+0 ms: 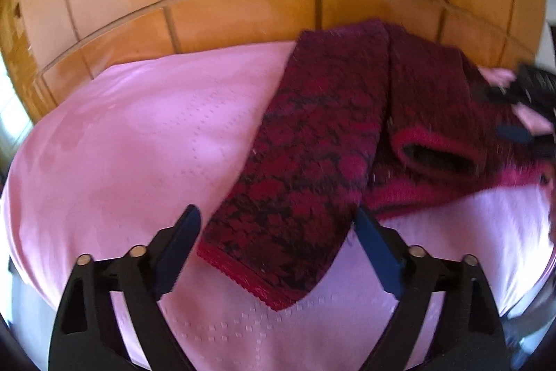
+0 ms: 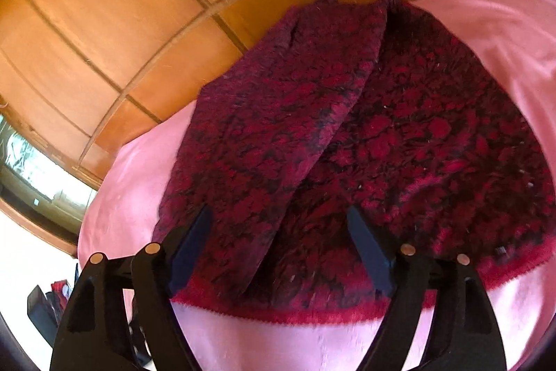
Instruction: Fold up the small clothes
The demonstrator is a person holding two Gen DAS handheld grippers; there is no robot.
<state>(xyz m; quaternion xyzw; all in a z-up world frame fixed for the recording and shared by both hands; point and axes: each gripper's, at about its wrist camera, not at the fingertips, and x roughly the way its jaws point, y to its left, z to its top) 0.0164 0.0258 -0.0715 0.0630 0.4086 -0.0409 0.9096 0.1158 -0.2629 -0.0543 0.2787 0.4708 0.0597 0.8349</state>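
Note:
A dark red and black knitted sweater (image 1: 312, 141) lies on a pink bedspread (image 1: 121, 145). One side panel is folded over the body and a sleeve cuff (image 1: 438, 155) lies across it. My left gripper (image 1: 278, 218) is open just above the folded panel's hem, holding nothing. In the right wrist view the sweater (image 2: 347, 145) fills the middle, its red hem (image 2: 295, 315) toward me. My right gripper (image 2: 279, 214) is open over the sweater near the hem, holding nothing. The right gripper also shows in the left wrist view (image 1: 521, 113) at the far right edge.
A wooden panelled wardrobe (image 1: 243, 6) stands behind the bed; it also shows in the right wrist view (image 2: 121, 23). The bedspread (image 2: 504, 33) extends right of the sweater. Dark items (image 2: 48, 305) lie on the floor at lower left.

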